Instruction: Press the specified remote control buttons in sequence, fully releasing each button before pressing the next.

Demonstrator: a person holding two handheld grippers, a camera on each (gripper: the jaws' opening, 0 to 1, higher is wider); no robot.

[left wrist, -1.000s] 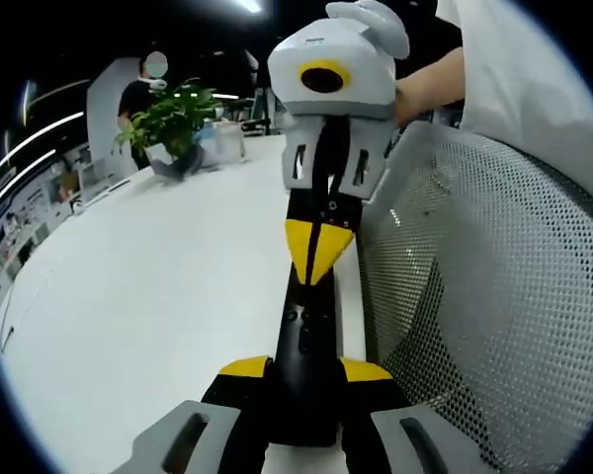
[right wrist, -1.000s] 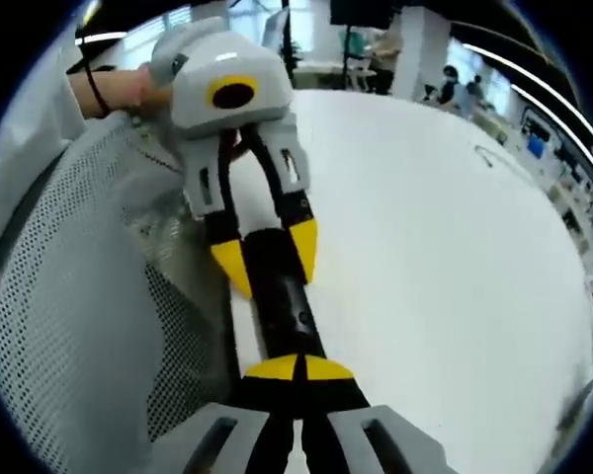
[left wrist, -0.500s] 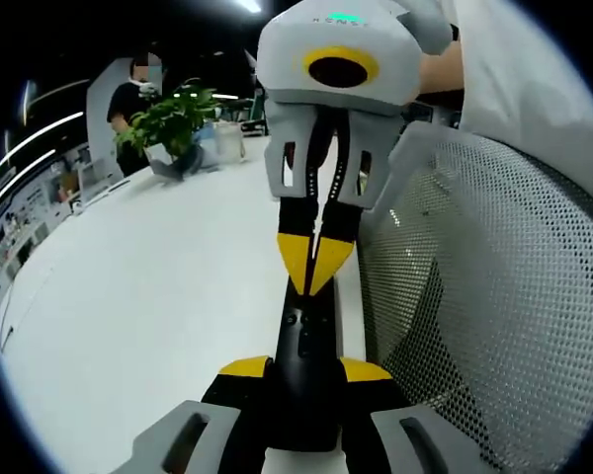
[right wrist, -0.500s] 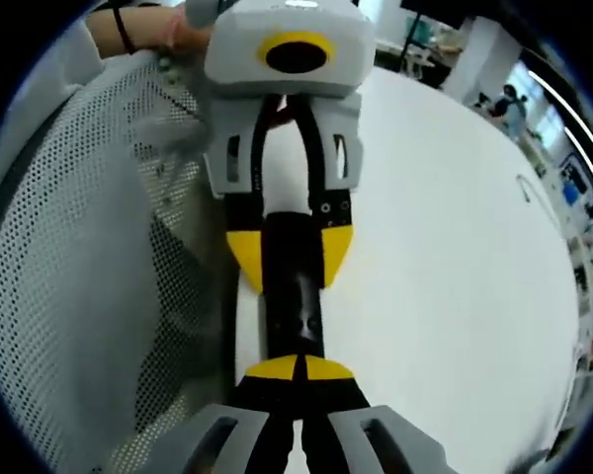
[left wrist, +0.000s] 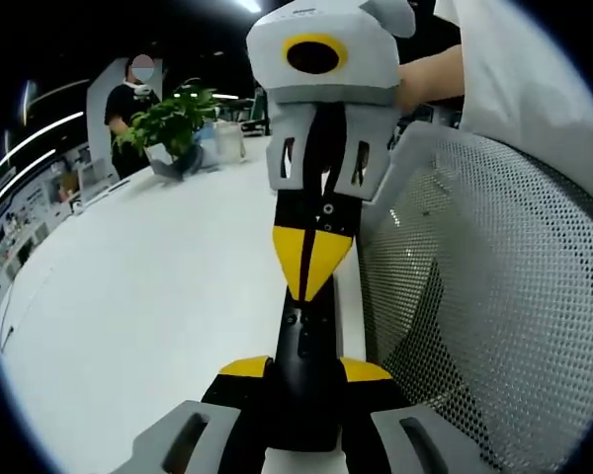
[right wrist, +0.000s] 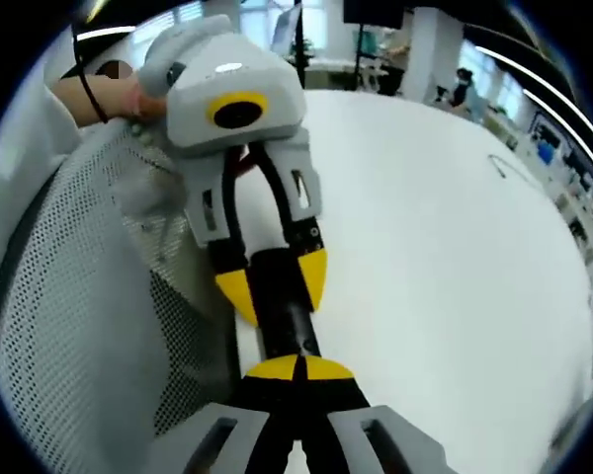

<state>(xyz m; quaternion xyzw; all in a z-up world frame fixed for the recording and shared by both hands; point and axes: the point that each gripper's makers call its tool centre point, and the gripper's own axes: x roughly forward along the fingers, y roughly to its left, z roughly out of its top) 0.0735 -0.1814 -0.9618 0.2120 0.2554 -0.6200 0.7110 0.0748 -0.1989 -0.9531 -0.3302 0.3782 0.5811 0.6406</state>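
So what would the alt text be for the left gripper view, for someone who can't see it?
A black remote control is clamped between the left gripper's yellow-tipped jaws, while the right gripper, jaws closed, points its tips down at the remote's buttons. A white table lies to the left with a potted plant at its far end, and a mesh chair back stands at right.

We are in an open-plan office. A long white table (left wrist: 148, 286) stretches away under strip ceiling lights (left wrist: 40, 133), with a potted green plant (left wrist: 173, 123) at its far end. A mesh-backed office chair (left wrist: 494, 296) stands just beside the table. People (right wrist: 465, 89) and monitors (right wrist: 371, 12) show in the background.
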